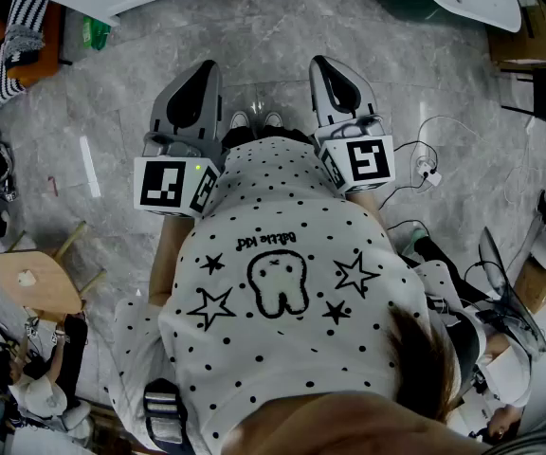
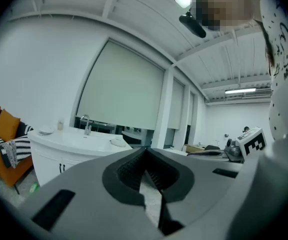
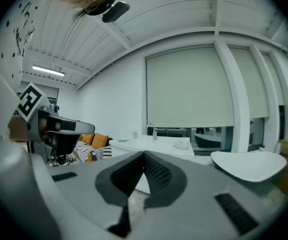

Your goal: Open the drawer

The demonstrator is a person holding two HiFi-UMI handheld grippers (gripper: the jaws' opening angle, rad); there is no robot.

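Drawer not picked out for certain in any view. Likeliest part of the white cabinet (image 2: pixel 46 166) under the sink worktop (image 2: pixel 79 140) with its tap (image 2: pixel 86 124), well ahead and off to the left across open floor (image 1: pixel 112 112). Only 2 small dark handles made out on that cabinet front, too small to tell drawer pull from door pull.

Left tool (image 2: pixel 145 153) pressed together, pinching nothing, held about level near the waist and aimed toward that cabinet. Right tool (image 3: pixel 144 156) likewise pressed together and empty, pointing past the same worktop toward a round white table (image 3: pixel 249 166).

Judged risks from here:
- Reaching the handle with both tools pressed together: likely to bump or skid off the pull instead of taking it. Needs spreading before contact.
- Taking a door pull for the drawer pull, with the front barely readable from this far off.
- Catching a foot on the cables (image 1: pixel 425 173) lying on the floor to the right while walking in.
- Pulling off-line once gripped: liable to jam the drawer or slip the pads off a thin handle.
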